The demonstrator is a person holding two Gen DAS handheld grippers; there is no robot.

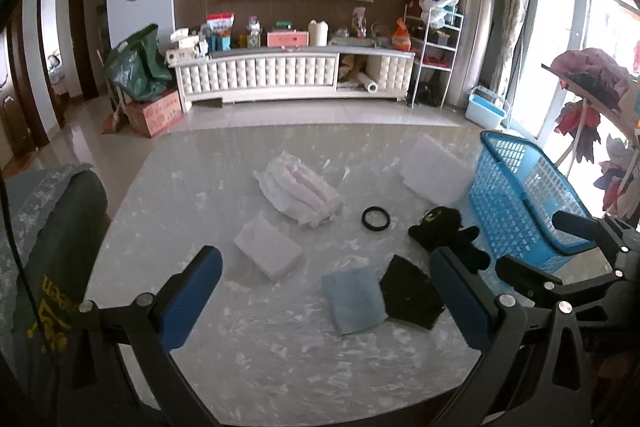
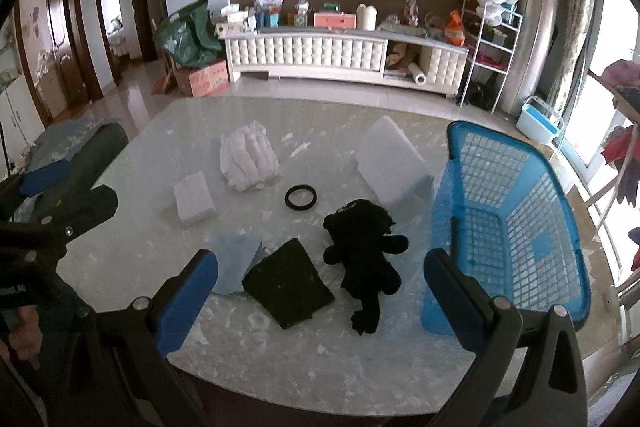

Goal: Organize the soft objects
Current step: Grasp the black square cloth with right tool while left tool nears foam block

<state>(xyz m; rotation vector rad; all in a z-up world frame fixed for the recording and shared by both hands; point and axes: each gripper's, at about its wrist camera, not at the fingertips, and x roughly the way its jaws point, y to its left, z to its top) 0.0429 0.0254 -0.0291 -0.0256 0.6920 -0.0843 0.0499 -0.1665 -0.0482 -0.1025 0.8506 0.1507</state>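
On the pale marble table lie a black plush toy, a dark green-black sponge pad, a light blue cloth, a white foam block, a bundle of white padding, a flat white foam sheet and a black ring. A blue plastic basket stands at the table's right. My left gripper hovers open above the blue cloth and dark pad. My right gripper hangs open over the pad and plush, holding nothing.
A dark chair back stands at the table's left edge. Beyond the table are a white TV cabinet, a green bag on a box, a wire shelf and a light blue bin. A rack with clothes is at right.
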